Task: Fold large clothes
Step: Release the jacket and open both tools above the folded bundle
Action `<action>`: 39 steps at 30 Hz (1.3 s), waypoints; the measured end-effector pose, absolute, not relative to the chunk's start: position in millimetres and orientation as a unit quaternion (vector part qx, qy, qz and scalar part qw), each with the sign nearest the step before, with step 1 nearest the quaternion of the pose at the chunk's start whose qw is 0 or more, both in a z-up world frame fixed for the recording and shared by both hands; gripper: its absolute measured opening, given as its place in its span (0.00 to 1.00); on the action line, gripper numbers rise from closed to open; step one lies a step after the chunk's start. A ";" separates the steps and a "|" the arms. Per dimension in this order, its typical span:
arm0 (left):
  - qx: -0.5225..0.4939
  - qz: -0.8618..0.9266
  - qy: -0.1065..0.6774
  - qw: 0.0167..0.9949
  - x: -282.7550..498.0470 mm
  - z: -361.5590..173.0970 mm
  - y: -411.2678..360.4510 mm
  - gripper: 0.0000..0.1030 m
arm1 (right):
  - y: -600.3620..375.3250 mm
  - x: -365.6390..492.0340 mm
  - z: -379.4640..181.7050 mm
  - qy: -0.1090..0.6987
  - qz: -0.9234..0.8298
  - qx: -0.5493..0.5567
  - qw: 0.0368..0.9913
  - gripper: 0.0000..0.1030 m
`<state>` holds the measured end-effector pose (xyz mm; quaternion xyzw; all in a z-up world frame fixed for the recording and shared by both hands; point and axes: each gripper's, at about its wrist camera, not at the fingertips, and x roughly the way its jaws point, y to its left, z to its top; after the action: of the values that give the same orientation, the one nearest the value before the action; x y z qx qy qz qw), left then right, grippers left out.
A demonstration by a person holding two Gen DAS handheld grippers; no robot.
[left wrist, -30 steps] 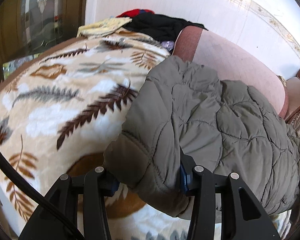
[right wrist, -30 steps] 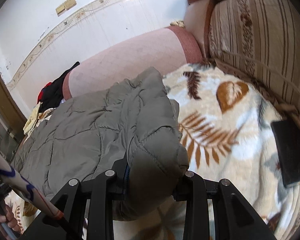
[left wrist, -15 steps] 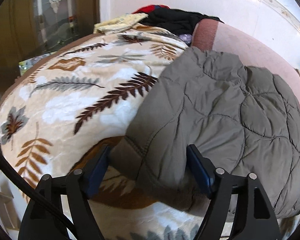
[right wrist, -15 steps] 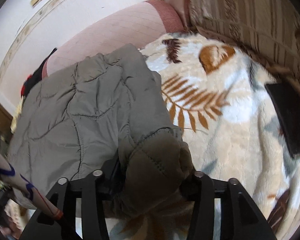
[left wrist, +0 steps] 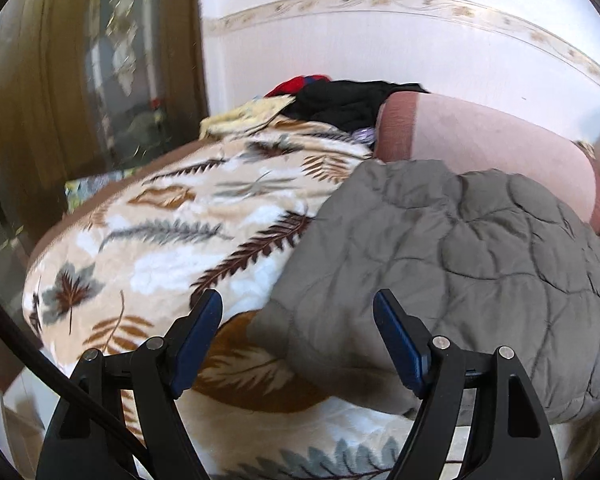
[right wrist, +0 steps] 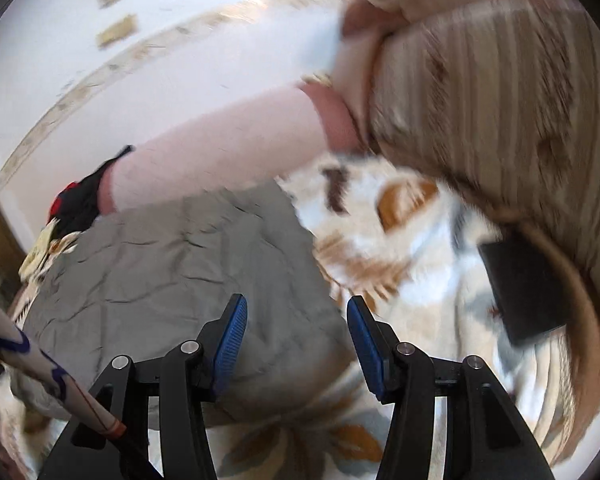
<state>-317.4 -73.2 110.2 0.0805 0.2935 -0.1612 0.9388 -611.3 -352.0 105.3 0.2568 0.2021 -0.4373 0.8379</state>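
While the left gripper (left wrist: 298,334) and right gripper (right wrist: 297,330) hang spread and empty, the folded jacket (left wrist: 452,264) lies just ahead between them — long axis crosswise.

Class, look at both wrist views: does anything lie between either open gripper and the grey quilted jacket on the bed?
Nothing visible does. The left gripper and right gripper both hang open directly over the edge of the quilted jacket, which lies on the leaf-print blanket.

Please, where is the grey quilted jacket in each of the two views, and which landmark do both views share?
Left wrist: jacket fills the right half, on the blanket.
Right wrist: jacket lies left of centre.
Shared landmark: the pink bolster behind the jacket.
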 end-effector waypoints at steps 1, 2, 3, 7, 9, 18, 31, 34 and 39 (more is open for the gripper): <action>0.085 -0.167 0.291 0.938 -320.2 110.5 -77.5 0.75 | -346.2 -606.6 108.3 0.201 -0.429 0.242 0.846 0.55; 0.089 -0.174 0.289 0.937 -324.0 110.4 -82.7 0.75 | -339.0 -598.3 110.0 0.204 -0.416 0.226 0.857 0.55; 0.091 -0.182 0.288 0.936 -327.3 109.8 -87.4 0.75 | -333.6 -591.5 110.3 0.209 -0.403 0.217 0.864 0.55; 0.108 -0.214 0.280 0.929 -340.9 106.4 -110.0 0.75 | -315.9 -565.7 107.3 0.225 -0.363 0.194 0.883 0.55; 0.117 -0.229 0.276 0.926 -346.4 103.9 -120.6 0.75 | -308.4 -553.9 106.7 0.232 -0.353 0.176 0.889 0.57; 0.146 -0.269 0.290 0.907 -356.4 75.5 -162.8 0.76 | -315.4 -523.7 85.9 0.251 -0.332 0.185 0.891 0.60; 0.176 -0.260 0.296 0.902 -351.9 53.8 -178.9 0.78 | -327.0 -504.9 60.4 0.294 -0.325 0.205 0.875 0.65; 0.172 -0.263 0.305 0.899 -349.6 52.9 -179.2 0.78 | -327.9 -501.8 56.4 0.300 -0.326 0.203 0.873 0.66; 0.178 -0.264 0.311 0.896 -345.9 50.5 -181.0 0.78 | -329.3 -498.4 50.6 0.311 -0.326 0.197 0.871 0.66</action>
<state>-345.9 -181.0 50.5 0.1777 0.3110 -0.2639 0.8956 -498.4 -329.3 50.6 0.1974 0.3110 -0.3260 0.8706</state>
